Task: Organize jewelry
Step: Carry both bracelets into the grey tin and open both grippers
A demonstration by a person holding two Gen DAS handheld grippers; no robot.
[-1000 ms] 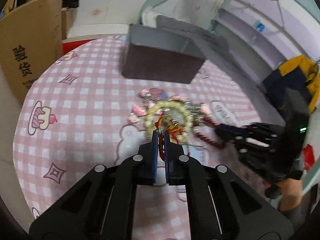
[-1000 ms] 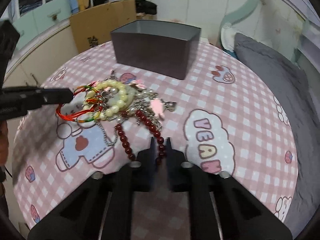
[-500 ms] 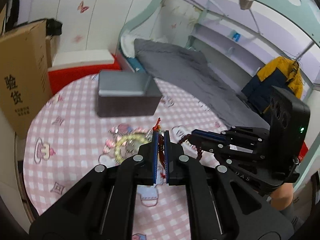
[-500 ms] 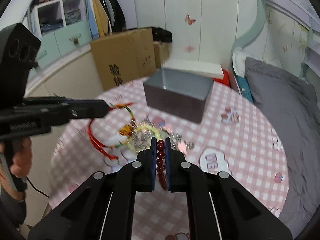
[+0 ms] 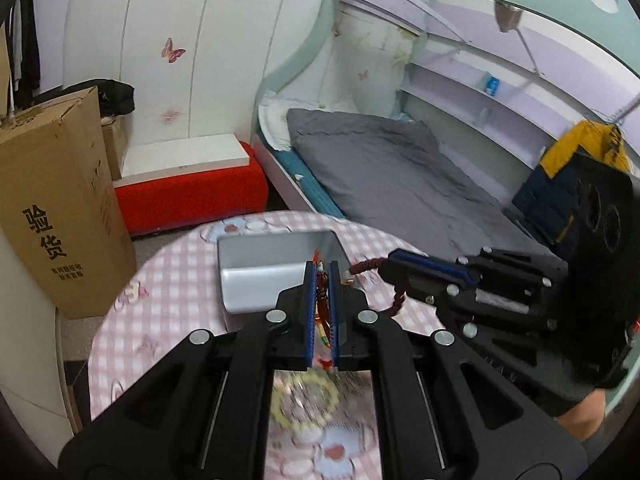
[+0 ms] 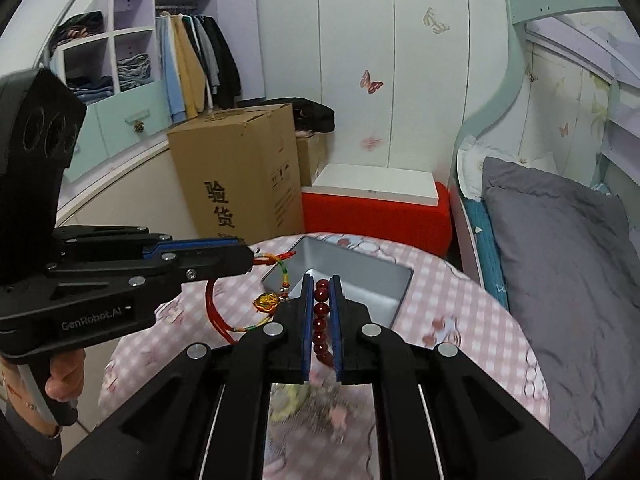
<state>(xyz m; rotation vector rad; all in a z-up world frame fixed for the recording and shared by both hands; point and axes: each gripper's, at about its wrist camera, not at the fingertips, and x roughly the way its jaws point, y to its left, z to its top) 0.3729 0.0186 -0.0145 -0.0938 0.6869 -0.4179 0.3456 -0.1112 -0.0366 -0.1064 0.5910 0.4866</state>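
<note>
Both grippers have risen off the checked tablecloth (image 6: 460, 308) since a second ago, and each carries a piece away from the pile (image 5: 308, 404) lying blurred below. My left gripper (image 5: 321, 280) is pinched tight on the red cord bracelet (image 6: 224, 320), its gold charm dangling; my right gripper (image 6: 321, 292) is clamped on the dark red bead bracelet (image 6: 321, 320). Ahead sits the open grey box (image 6: 360, 280), so I judge the drop-in comes next.
</note>
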